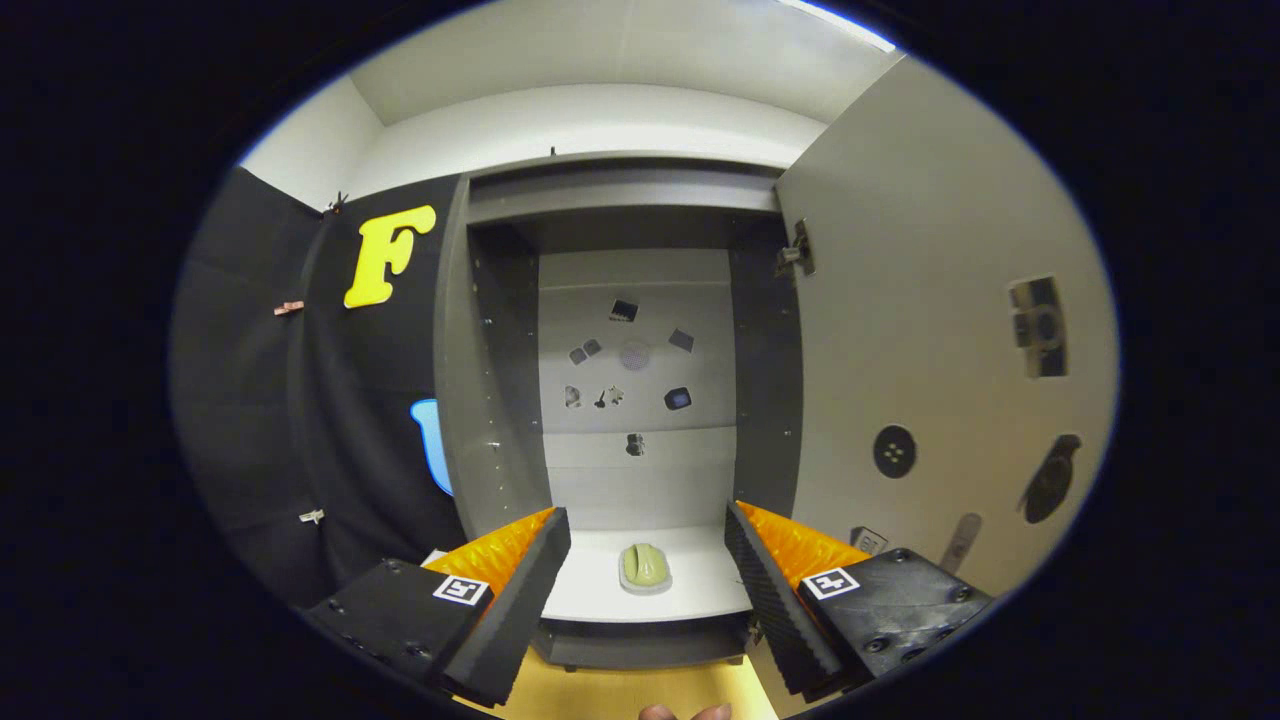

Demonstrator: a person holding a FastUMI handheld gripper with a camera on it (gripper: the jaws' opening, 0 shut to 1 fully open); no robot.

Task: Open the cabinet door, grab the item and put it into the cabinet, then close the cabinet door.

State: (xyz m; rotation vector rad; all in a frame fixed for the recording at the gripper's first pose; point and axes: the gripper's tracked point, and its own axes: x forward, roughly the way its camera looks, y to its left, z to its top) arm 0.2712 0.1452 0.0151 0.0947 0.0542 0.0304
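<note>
the cabinet (500,330) stands open, a tall grey box with dark inner side walls, rows of small peg holes and a pale back panel. its door (930,330) is swung wide to the right, a flat, matte, light grey slab hanging on a metal hinge (796,252) near its top corner. dark stickers (894,451) of mixed shapes, round, oblong and square, dot the door's inner face, and a scatter of smaller ones (630,355) sits on the back panel.

low inside, the white shelf (700,580) runs smooth and flat from side wall to side wall. the item (645,567), a small rounded pale green lump on a light base, sits on that shelf near its front edge, about midway between the shelf's two sides.

the gripper (648,560) is spread wide, holding nothing and touching nothing. its two fingers (520,600) are black wedges with ridged foam pads on the inner faces and orange backs, each body carrying a square black-and-white marker (461,589). the green item lies in the gap between the fingertips, well clear of both pads, with the shelf's front edge between it and the gripper bodies.

below the shelf a dark lip gives way to a yellow wooden surface (620,695), and two fingertips of a person's hand (685,712) peek in at the very bottom. nothing blocks the way from the pads to the item.
</note>
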